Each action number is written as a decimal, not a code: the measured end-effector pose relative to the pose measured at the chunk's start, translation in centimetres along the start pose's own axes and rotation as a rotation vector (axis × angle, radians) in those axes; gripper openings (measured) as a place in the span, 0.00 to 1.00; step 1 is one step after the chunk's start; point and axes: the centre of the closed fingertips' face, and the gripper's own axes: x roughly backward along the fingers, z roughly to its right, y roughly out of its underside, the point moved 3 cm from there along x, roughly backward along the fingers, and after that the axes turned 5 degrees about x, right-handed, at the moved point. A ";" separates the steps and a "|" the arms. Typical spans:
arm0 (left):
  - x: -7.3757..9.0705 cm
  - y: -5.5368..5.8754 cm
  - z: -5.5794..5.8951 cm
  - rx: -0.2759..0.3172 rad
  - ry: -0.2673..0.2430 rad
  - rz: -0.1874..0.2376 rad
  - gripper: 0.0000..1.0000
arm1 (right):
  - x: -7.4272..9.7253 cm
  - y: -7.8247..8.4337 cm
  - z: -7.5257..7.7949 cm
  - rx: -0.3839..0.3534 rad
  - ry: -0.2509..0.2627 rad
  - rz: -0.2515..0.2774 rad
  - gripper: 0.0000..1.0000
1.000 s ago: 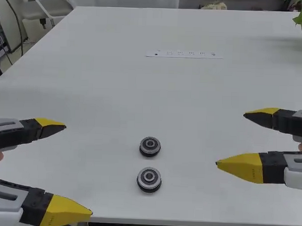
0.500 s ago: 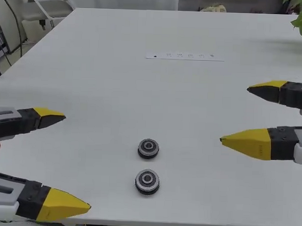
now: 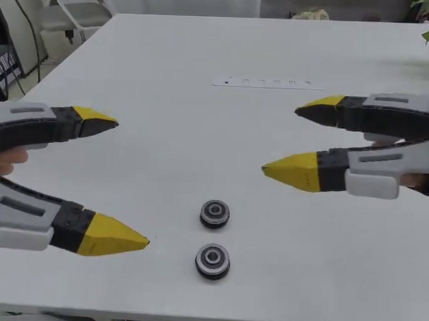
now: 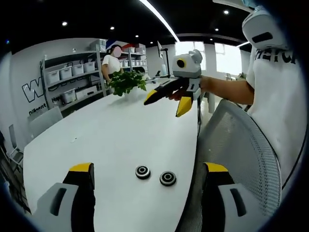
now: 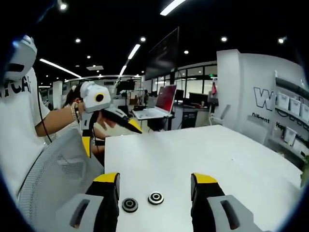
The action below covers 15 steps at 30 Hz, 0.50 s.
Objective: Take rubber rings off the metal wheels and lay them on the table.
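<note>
Left tongs (image 3: pixel 133 181) and right tongs (image 3: pixel 278 140) have drawn inward, gaping, empty; near wheel (image 3: pixel 212 260) and far wheel (image 3: pixel 214 213) lie midway between.

Leafy potted plant (image 4: pixel 126 81) as anchor. Just behind plant, standing person (image 4: pixel 114 58) and shelves (image 4: pixel 72 77) of white bins. Well left of plant in head view, narrow marked strip (image 3: pixel 266 82). Far from plant, grey mesh chair (image 4: pixel 236 145).

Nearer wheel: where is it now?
The nearer wheel lies low centre in the head view, near the table edge, just in front of the other wheel.
</note>
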 end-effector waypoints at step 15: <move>-4.7 2.4 1.9 -0.028 0.091 -0.027 0.61 | -5.4 8.5 -5.6 0.149 -0.211 -0.249 0.47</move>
